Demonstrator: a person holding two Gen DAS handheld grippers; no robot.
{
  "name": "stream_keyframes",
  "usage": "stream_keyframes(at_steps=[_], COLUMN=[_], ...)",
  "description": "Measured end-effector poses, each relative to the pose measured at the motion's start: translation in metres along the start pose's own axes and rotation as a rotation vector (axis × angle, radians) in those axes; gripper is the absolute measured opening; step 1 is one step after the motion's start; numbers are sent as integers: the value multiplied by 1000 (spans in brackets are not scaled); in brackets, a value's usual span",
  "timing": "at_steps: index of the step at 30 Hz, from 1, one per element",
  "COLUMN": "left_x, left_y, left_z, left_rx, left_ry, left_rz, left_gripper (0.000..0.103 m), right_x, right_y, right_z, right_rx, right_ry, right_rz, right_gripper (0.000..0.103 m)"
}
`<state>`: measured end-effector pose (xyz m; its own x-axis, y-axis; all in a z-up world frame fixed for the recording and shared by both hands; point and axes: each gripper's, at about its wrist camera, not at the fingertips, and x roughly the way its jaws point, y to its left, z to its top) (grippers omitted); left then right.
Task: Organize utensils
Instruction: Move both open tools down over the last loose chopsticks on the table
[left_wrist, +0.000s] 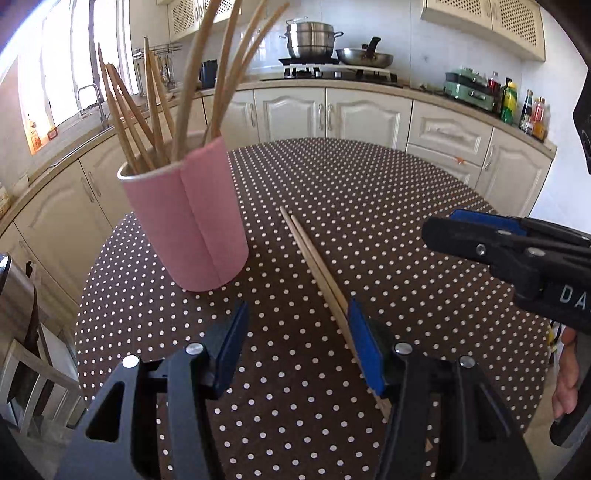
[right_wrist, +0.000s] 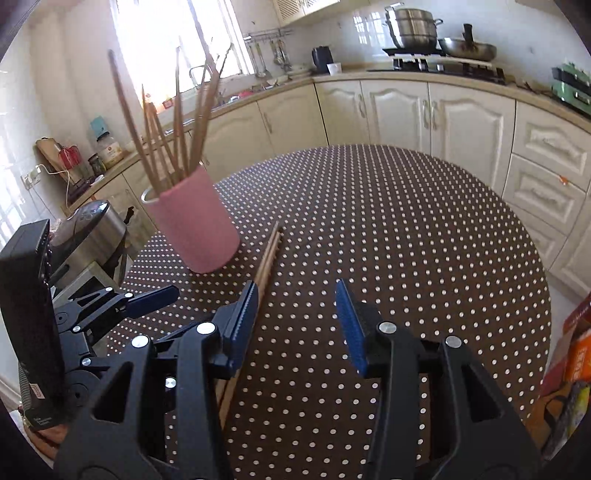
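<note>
A pink cup stands on the polka-dot table and holds several wooden chopsticks. It also shows in the right wrist view. A pair of chopsticks lies flat on the table to the right of the cup; it also shows in the right wrist view. My left gripper is open and low over the near end of the pair, which runs past its right finger. My right gripper is open and empty, with the pair by its left finger. It shows from the side in the left wrist view.
The brown dotted tablecloth covers a round table. Cream kitchen cabinets and a stove with pots stand behind. A metal appliance sits beyond the table's left edge. Orange packaging lies at the right edge.
</note>
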<state>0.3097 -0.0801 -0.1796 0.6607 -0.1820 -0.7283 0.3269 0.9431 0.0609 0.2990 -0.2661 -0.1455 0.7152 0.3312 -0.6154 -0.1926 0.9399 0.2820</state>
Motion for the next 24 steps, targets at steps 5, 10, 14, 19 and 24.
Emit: stream_keyframes(at_steps=[5, 10, 14, 19, 24], left_x=[22, 36, 43, 43, 45], left_y=[-6, -8, -5, -2, -7], left_z=[1, 4, 9, 9, 16], left_rx=[3, 2, -25, -42, -39], left_ry=[38, 46, 51, 54, 60], left_rz=[-2, 3, 15, 11, 16], left_gripper=[55, 55, 55, 55, 55], right_x=[15, 24, 30, 36, 43], right_y=[-6, -9, -11, -11, -11], right_z=[-6, -10, -11, -7, -6], right_rx=[19, 25, 30, 40, 50], right_ry=[26, 37, 44, 50, 72], right_rz=[-1, 6, 9, 12, 1], right_gripper=[44, 46, 46, 46, 46])
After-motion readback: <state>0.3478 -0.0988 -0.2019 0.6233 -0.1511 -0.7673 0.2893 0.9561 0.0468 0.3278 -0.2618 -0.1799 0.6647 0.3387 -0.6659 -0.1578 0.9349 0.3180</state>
